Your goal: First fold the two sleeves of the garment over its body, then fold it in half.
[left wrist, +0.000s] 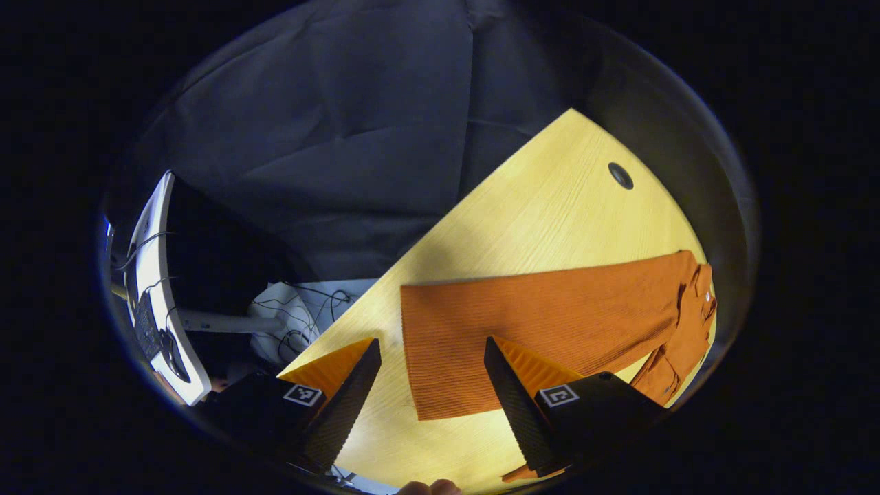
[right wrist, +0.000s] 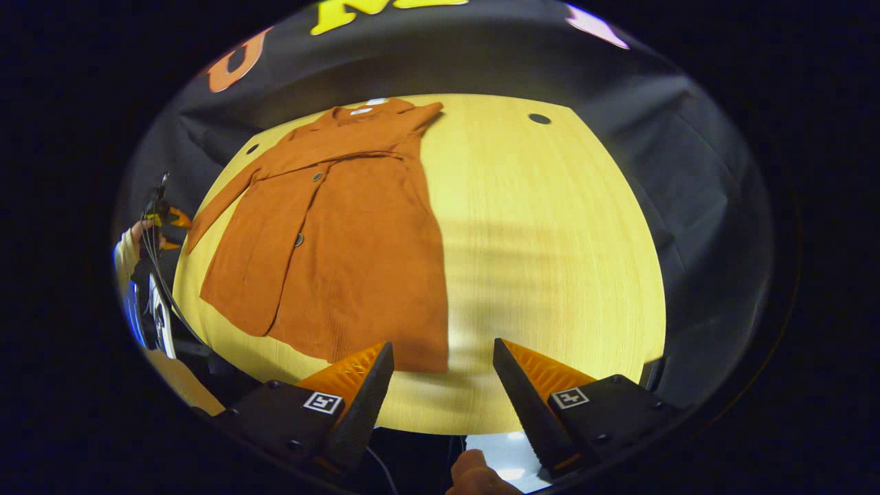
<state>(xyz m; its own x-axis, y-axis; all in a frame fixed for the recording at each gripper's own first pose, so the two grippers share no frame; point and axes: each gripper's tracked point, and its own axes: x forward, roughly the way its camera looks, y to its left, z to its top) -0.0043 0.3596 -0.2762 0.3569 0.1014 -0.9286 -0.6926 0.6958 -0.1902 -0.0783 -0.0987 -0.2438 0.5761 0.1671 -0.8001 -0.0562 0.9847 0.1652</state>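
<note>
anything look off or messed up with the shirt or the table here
Nothing stands out. The orange garment lies flat on the wooden table, one sleeve still stretched out to the side. Left gripper and right gripper are open, holding nothing.

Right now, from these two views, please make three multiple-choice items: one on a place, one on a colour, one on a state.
1. Where does the garment lie?
A. on the wooden table
B. on the floor
C. over a chair

2. What colour is the garment?
A. blue
B. rust orange
C. white

3. How does the right claw stand?
A. shut on a sleeve
B. shut on the collar
C. open, holding nothing

Answers:
1. A, the garment is spread flat on the light wood top.
2. B, both views show it rust orange.
3. C, its fingers stand apart above the hem; the left claw is open too.
</note>
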